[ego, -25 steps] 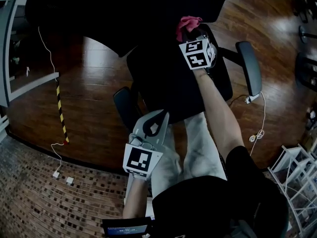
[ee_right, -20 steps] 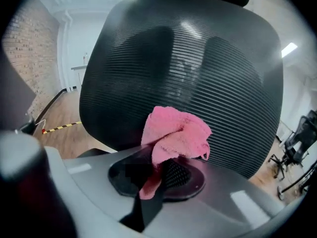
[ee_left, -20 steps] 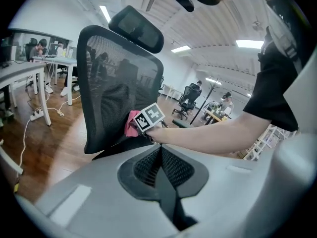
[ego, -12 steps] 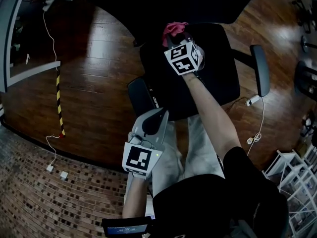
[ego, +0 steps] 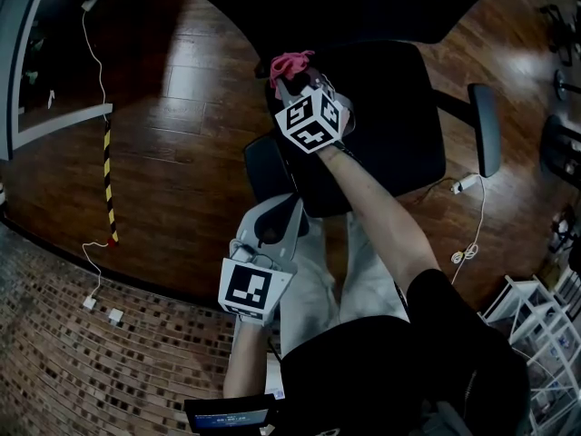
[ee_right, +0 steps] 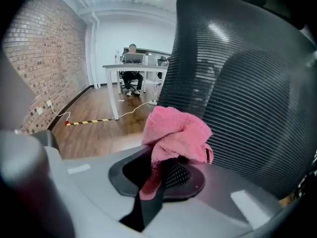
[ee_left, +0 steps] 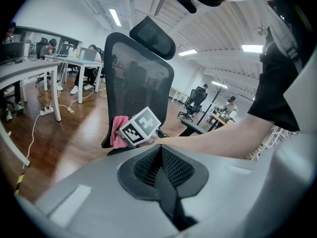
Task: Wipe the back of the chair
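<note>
A black mesh office chair (ee_left: 138,78) stands ahead of me, its back (ee_right: 247,93) filling the right gripper view. My right gripper (ego: 292,78) is shut on a pink cloth (ee_right: 177,129), held at the left edge of the chair's back; the cloth (ego: 289,63) shows above the marker cube in the head view and beside it as a pink cloth (ee_left: 119,131) in the left gripper view. My left gripper (ego: 277,225) hangs low near my body, shut with nothing between its jaws, well short of the chair seat (ego: 381,125).
The chair's armrests (ego: 483,127) stick out to either side. White desks (ee_left: 74,63) with seated people stand to the left on the wooden floor (ego: 182,107). Cables and a yellow-black tape strip (ego: 109,180) lie on the floor. A white rack (ego: 536,325) is at lower right.
My right gripper has carried the pink cloth leftward along the chair's back. The left gripper has stayed almost still.
</note>
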The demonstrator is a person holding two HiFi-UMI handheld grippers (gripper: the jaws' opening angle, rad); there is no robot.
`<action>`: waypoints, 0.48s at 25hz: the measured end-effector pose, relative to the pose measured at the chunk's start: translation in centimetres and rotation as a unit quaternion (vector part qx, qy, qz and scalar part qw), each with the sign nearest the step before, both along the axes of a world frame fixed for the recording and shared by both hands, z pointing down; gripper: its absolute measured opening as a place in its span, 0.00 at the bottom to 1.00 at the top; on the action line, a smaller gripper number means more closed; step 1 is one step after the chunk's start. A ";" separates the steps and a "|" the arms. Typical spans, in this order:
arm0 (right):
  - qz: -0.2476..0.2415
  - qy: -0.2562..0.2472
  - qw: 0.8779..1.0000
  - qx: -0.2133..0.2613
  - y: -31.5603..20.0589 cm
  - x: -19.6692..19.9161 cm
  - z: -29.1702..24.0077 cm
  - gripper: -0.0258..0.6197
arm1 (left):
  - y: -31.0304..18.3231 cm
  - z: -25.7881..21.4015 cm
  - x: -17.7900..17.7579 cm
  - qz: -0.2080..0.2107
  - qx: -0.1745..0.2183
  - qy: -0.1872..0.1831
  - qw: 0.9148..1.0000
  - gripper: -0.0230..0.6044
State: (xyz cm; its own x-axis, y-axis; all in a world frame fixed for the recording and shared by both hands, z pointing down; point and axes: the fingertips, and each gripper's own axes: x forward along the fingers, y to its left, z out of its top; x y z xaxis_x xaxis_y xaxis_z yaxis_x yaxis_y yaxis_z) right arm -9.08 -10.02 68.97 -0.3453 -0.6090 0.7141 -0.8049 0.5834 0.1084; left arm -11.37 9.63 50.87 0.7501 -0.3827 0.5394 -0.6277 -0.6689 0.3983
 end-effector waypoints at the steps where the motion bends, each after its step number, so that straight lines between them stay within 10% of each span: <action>1: -0.008 -0.003 1.000 0.000 0.1 -0.3 0.2 0.11 | 0.0 0.2 0.1 0.001 0.000 -0.001 1.000 0.03; 12: -0.019 -0.005 1.000 -0.014 -1.4 3.7 1.3 0.12 | -0.5 0.5 4.0 0.024 -0.018 -0.006 1.000 0.03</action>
State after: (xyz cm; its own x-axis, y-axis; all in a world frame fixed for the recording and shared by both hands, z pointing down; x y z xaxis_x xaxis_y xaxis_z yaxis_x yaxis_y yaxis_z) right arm -5.38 -11.38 70.23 -0.3753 -0.5756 0.7266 -0.7834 0.6160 0.0833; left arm -7.41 9.13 51.38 0.7603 -0.3257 0.5620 -0.6000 -0.6836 0.4155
